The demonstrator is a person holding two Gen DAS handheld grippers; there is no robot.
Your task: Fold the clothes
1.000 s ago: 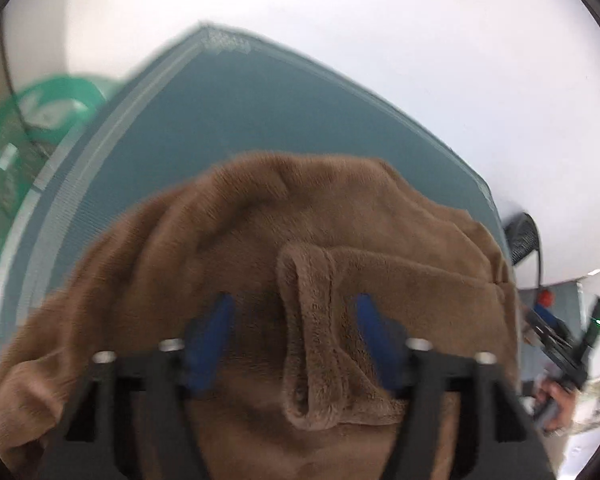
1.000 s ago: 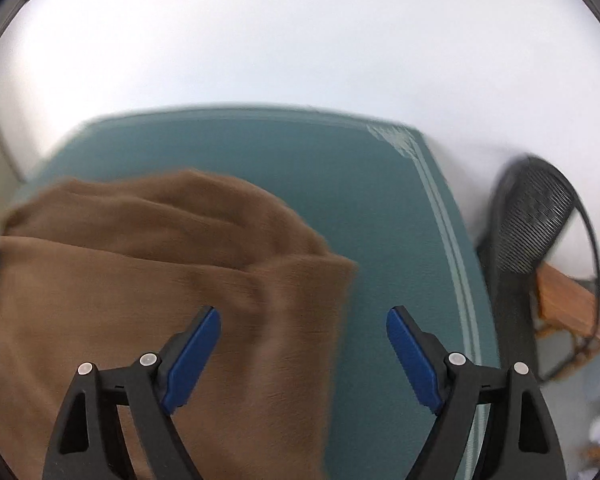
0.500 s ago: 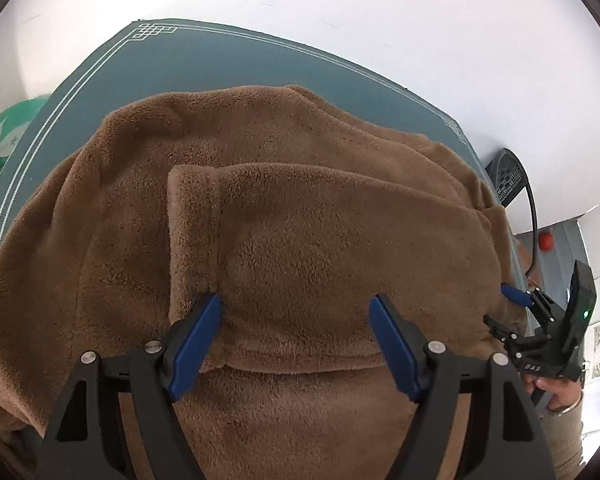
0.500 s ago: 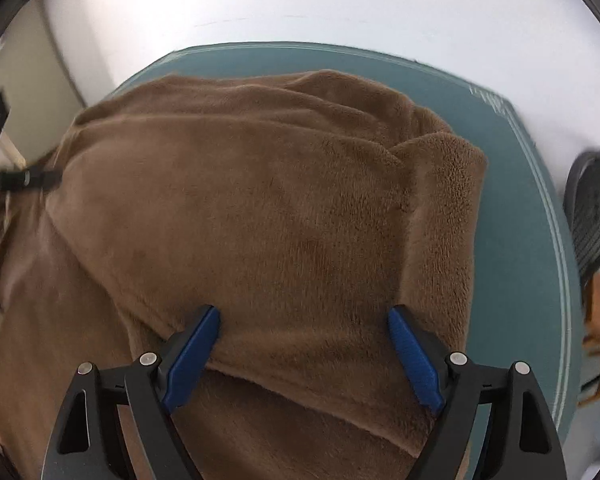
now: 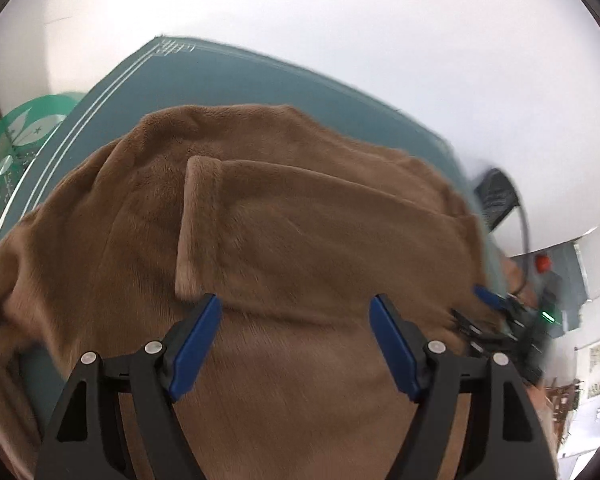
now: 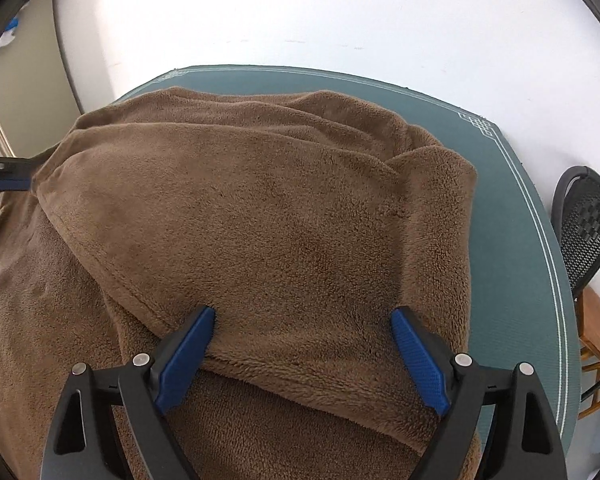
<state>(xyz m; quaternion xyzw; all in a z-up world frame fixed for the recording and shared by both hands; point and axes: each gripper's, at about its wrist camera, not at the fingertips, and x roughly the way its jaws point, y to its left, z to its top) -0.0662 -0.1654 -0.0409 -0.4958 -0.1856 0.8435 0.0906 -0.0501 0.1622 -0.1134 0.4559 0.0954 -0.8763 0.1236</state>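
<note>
Evidently mid-fold, both grippers, left (image 5: pixel 295 336) and right (image 6: pixel 302 350), hover wide-jawed and empty over the fleece (image 6: pixel 259 216), whose doubled flap ahead needs pinching at its hem next.

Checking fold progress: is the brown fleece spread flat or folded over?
Folded over. The fleece has a flap lying on a lower layer, its hemmed edge running diagonally across it.

Brown fleece garment (image 6: pixel 259 208) hides most of the teal mat (image 6: pixel 512 240).
</note>
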